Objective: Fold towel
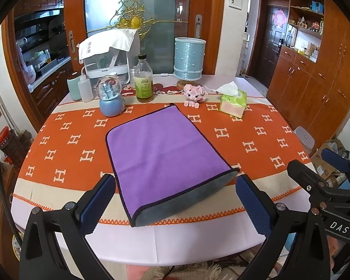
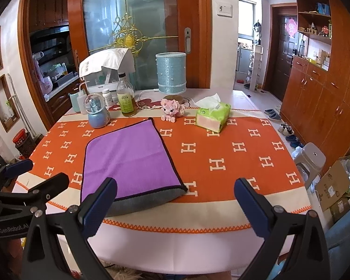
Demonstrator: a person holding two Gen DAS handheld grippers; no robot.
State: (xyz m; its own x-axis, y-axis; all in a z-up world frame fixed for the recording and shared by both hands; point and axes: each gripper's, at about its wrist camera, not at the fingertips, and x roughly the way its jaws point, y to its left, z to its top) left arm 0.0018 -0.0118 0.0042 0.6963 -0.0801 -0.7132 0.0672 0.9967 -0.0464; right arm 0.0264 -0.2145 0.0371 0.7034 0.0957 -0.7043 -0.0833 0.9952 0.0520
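Note:
A purple towel point(image 1: 161, 149) with dark trim lies folded on the orange patterned tablecloth point(image 1: 65, 149); its grey underside shows at the near folded edge. It also shows in the right wrist view point(image 2: 128, 158). My left gripper point(image 1: 175, 200) is open and empty, its blue pads on either side of the towel's near edge, held above it. My right gripper point(image 2: 175, 206) is open and empty, to the right of the towel near the table's front edge. Each gripper shows at the side of the other's view.
At the back of the table stand a snow globe point(image 1: 110, 98), an oil bottle point(image 1: 143, 79), a blue lamp point(image 1: 189, 56), a pink brick pig point(image 1: 194, 94) and a tissue pack point(image 1: 233, 101). A grey stool point(image 2: 311, 158) and boxes sit right of the table.

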